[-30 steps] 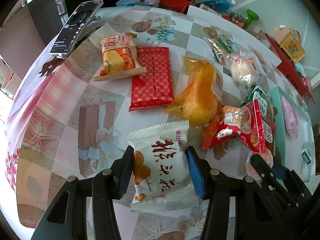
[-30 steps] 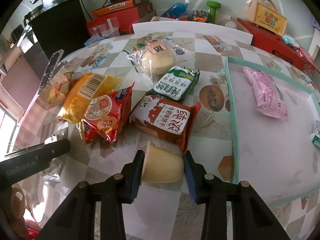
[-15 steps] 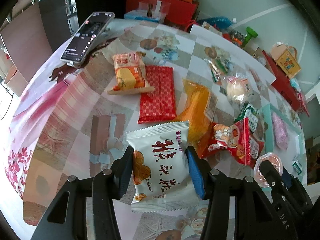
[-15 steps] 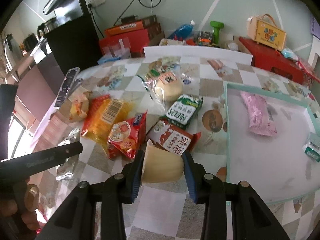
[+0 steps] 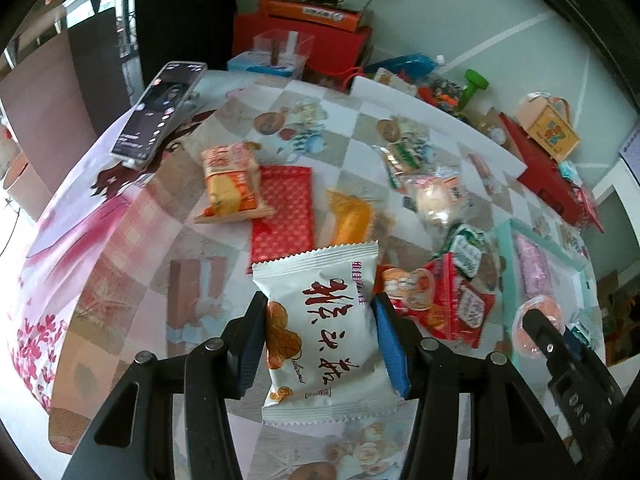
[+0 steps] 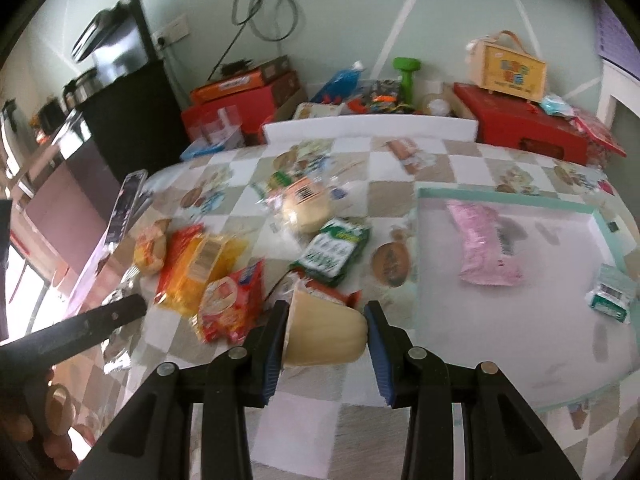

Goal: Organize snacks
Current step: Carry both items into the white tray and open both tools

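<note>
Squeezing a white snack bag from both sides, the left gripper is holding it up off the table. The right gripper is squeezing a little yellow cup, maybe a pudding, though the picture is too blurry to be sure. Both snacks are hanging in the air above the checked cloth.

Just past the yellow cup, a red bag, an orange bag, a green pack and a round bun in clear wrap are lying close together in a messy pile. Farther out, an orange cake pack is resting partly on a flat red pack, and a phone is lying near the table edge.

Off to the side, a tray with a green rim is holding a pink bag and a small green-and-white pack.

So the job looks only started. Two snacks are in the tray, two are being carried, and most are waiting on the table.
</note>
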{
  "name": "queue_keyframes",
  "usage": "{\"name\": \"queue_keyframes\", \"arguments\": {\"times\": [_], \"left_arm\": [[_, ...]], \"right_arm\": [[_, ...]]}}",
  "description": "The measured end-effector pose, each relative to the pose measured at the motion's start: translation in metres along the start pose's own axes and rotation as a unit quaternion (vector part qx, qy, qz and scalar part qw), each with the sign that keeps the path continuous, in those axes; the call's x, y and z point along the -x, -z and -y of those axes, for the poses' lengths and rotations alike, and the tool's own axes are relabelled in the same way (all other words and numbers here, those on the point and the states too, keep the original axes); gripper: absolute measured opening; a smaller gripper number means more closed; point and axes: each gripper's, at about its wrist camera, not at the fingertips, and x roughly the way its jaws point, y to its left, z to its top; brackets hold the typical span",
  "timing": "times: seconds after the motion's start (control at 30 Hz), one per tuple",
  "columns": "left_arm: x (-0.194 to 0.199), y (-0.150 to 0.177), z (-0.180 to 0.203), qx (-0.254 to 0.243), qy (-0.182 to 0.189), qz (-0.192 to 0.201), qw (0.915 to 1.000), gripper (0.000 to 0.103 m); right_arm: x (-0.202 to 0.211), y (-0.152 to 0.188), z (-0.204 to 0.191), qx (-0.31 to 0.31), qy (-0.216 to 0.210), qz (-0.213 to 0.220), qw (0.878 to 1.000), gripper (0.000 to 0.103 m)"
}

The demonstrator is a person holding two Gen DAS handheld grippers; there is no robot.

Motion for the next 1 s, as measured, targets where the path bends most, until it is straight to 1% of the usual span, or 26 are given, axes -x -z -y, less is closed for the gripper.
{"name": "queue_keyframes", "arguments": {"times": [0.2, 0.3, 0.4, 0.43, 0.5, 0.63, 0.73, 0.9, 1.0], "left_arm": [[0.004, -0.007, 0.037, -0.041, 0.022, 0.012, 0.9989, 0.053], [0.006, -0.011, 0.059, -0.063, 0.036, 0.019, 0.9972, 0.053], [0.006, -0.015, 0.083, -0.087, 0.053, 0.021, 0.9946, 0.053], [0.006, -0.016, 0.091, -0.094, 0.059, 0.020, 0.9936, 0.053], [0.004, -0.017, 0.110, -0.112, 0.071, 0.016, 0.9910, 0.053], [-0.001, -0.013, 0.147, -0.150, 0.091, 0.008, 0.9844, 0.053], [-0.005, -0.008, 0.181, -0.187, 0.111, 0.002, 0.9760, 0.053], [-0.017, 0.008, 0.229, -0.231, 0.145, -0.024, 0.9618, 0.053], [-0.028, 0.024, 0.251, -0.261, 0.151, -0.036, 0.9528, 0.053]], "right_arm": [[0.009, -0.011, 0.043, -0.041, 0.040, 0.016, 0.998, 0.041], [0.019, -0.015, 0.071, -0.071, 0.058, 0.030, 0.995, 0.041], [0.030, -0.017, 0.100, -0.101, 0.086, 0.046, 0.990, 0.041], [0.035, -0.017, 0.114, -0.118, 0.101, 0.051, 0.987, 0.041], [0.042, -0.016, 0.134, -0.142, 0.114, 0.056, 0.982, 0.041], [0.053, -0.010, 0.172, -0.194, 0.130, 0.064, 0.970, 0.041], [0.063, -0.003, 0.195, -0.221, 0.152, 0.068, 0.961, 0.041], [0.071, 0.010, 0.225, -0.261, 0.168, 0.066, 0.948, 0.041], [0.071, 0.017, 0.238, -0.277, 0.176, 0.056, 0.943, 0.041]]}}
